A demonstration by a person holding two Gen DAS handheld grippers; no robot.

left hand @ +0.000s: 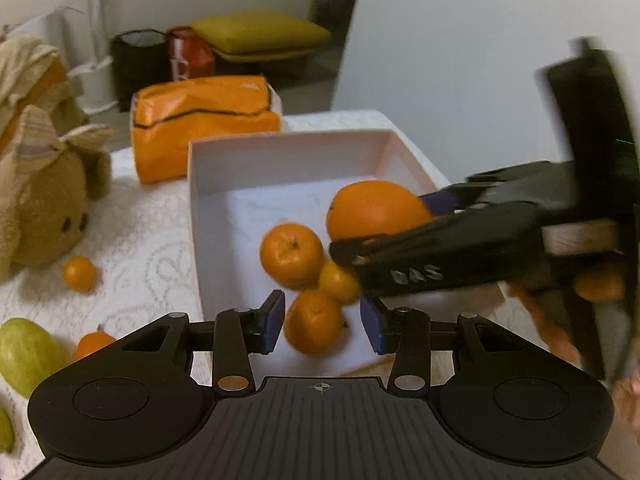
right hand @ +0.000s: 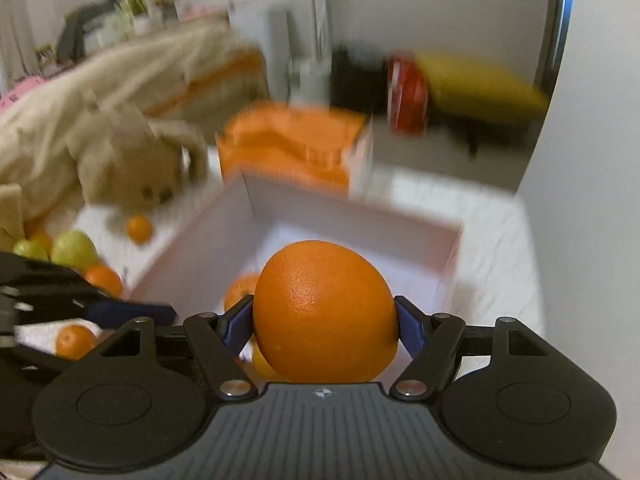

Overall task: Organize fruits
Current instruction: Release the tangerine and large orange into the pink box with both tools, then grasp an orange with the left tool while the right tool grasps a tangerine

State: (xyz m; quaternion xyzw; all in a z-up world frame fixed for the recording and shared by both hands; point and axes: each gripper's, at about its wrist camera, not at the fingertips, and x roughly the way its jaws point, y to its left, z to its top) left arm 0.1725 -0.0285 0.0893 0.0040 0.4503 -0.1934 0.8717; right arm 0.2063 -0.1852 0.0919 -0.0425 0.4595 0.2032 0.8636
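A white box [left hand: 288, 148] stands on the lace-covered table and holds three small mandarins [left hand: 292, 254]. My right gripper [right hand: 324, 322] is shut on a big orange [right hand: 324, 312] and holds it over the box [right hand: 360, 212]; the same orange [left hand: 376, 208] shows above the mandarins in the left wrist view. My left gripper [left hand: 322, 320] is open and empty, its blue pads [left hand: 274, 320] either side of the nearest mandarin [left hand: 314, 324] at the box's near edge.
Loose fruit lies left of the box: a small mandarin [left hand: 79, 273], another mandarin [left hand: 94, 343] and a green fruit [left hand: 28, 354]. A plush toy [left hand: 44, 204] sits at the left. An orange bag [left hand: 204, 120] stands behind the box.
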